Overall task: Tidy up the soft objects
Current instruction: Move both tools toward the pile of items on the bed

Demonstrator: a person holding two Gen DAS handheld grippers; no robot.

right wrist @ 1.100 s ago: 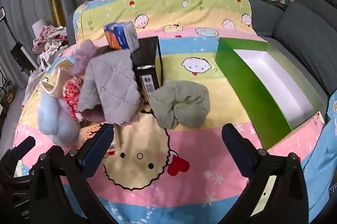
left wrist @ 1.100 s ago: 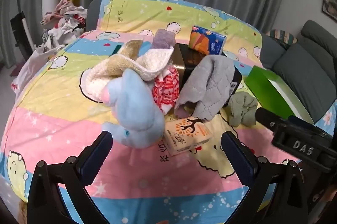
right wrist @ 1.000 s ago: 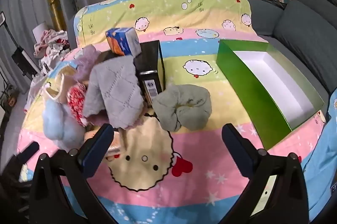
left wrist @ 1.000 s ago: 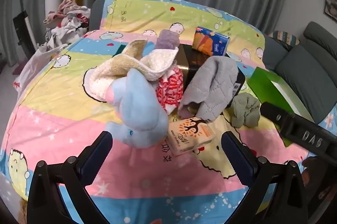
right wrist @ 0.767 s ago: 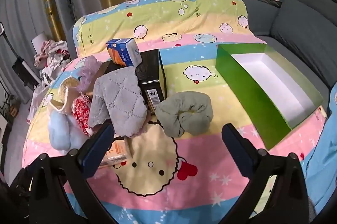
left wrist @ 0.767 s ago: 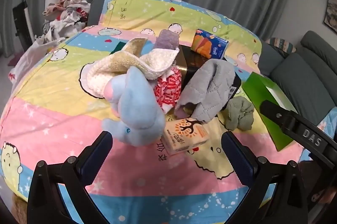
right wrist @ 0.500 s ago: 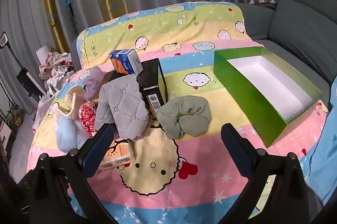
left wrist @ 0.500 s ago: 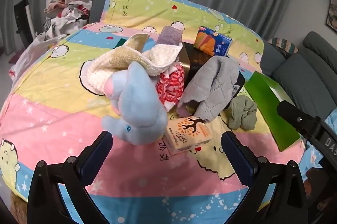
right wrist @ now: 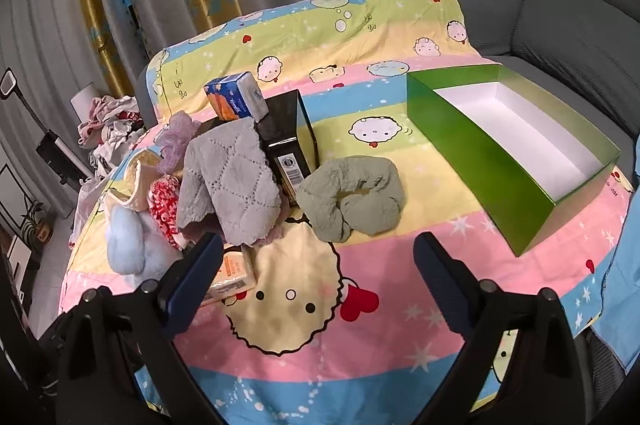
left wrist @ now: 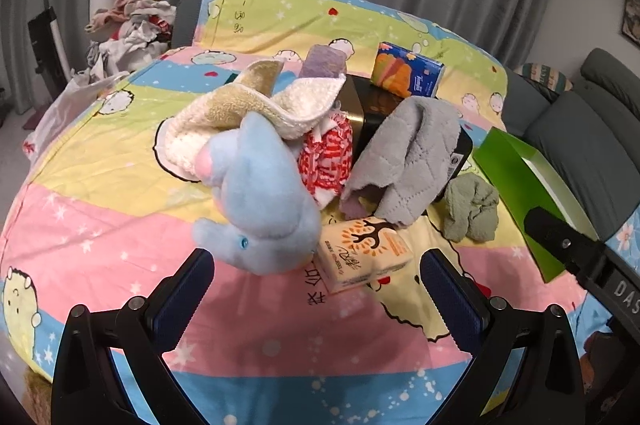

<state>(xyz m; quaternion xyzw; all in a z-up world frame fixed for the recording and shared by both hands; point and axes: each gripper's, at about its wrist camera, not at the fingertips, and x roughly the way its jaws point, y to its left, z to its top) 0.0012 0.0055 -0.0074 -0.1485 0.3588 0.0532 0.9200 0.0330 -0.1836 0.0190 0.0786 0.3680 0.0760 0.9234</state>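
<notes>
A pile of soft things lies on the cartoon-print cover: a blue plush toy (left wrist: 264, 221), a cream towel (left wrist: 264, 105), a red-and-white cloth (left wrist: 326, 161), a grey quilted cloth (left wrist: 408, 153) and a green cloth (left wrist: 472, 209). The green cloth (right wrist: 352, 197) and grey cloth (right wrist: 232, 177) also show in the right wrist view. An open green box (right wrist: 508, 141) with a white inside stands at the right. My left gripper (left wrist: 316, 289) is open and empty, just in front of the plush toy. My right gripper (right wrist: 316, 273) is open and empty, in front of the green cloth.
A tissue pack (left wrist: 364, 253) lies by the plush toy. A black box (right wrist: 290, 141) and an orange-blue tissue box (right wrist: 236, 101) sit behind the pile. Grey sofa cushions (right wrist: 576, 17) stand at the right, a clothes heap (left wrist: 128, 25) at the far left.
Both grippers have pulled back and risen a little, so the pile and the green box look slightly farther away. Nothing on the cover has moved. Both jaws stay open.
</notes>
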